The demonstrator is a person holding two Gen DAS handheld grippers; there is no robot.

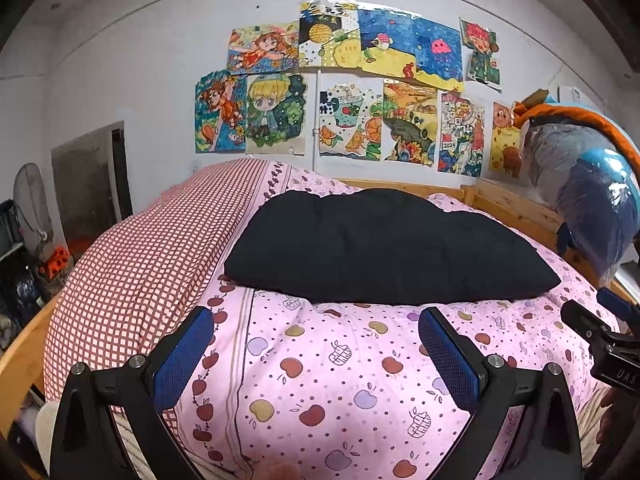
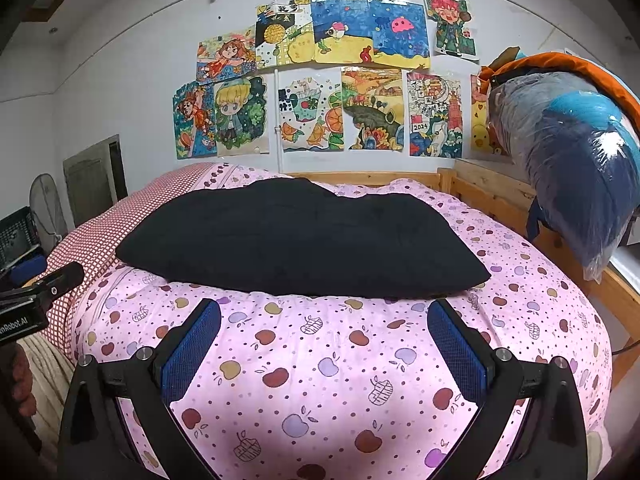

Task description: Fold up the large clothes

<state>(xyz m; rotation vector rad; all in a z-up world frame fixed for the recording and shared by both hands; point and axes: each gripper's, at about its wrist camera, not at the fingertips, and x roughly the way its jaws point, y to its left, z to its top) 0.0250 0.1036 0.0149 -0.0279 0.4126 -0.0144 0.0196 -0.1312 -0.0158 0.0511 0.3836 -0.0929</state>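
Black garment (image 1: 384,248), folded into flat rectangle, lying on pink bedspread (image 1: 340,380)

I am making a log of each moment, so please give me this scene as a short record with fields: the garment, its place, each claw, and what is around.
garment: black garment, lying as a compact, roughly rectangular bundle
support: pink apple-print bedcover, garment rests on top of it
left claw: left claw open, holding nothing, short of the garment's near edge
right claw: right claw open, holding nothing, also short of the garment
beside: red checked bedding to the left of the garment
wall: coloured drawings
right side: plastic-wrapped bundle above the wooden bed rail
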